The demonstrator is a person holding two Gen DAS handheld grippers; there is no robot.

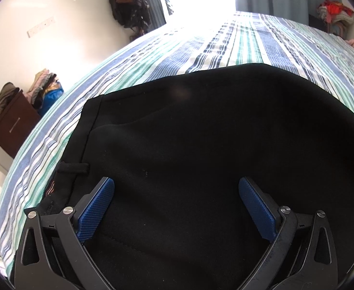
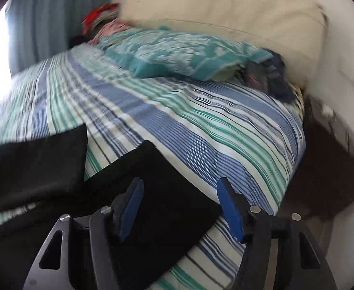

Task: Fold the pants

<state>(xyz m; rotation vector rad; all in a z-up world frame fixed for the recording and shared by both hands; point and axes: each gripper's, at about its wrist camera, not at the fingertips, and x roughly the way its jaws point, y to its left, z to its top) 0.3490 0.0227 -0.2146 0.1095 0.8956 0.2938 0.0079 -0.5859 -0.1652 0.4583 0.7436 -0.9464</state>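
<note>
Black pants [image 1: 201, 133] lie spread on the striped bedsheet [image 1: 237, 43], the waist edge with a belt loop [image 1: 73, 168] at the left. My left gripper [image 1: 175, 181] hovers open just over the black cloth, blue pads [image 1: 97, 207] wide apart with nothing pinched. In the blurred right wrist view a leg end of the pants [image 2: 167, 205] reaches toward the bed's near right side, and another black part [image 2: 32, 164] lies to the left. My right gripper [image 2: 180, 181] stands open above that leg end, its pads not pressing on the cloth.
A teal patterned pillow [image 2: 177, 53] and dark clothes [image 2: 268, 77] lie at the cream headboard [image 2: 225, 12]. The bed edge drops to a brown nightstand [image 2: 326, 174]. A brown dresser [image 1: 12, 125] piled with clothes stands beside the bed. Colourful laundry [image 1: 334, 12] sits far right.
</note>
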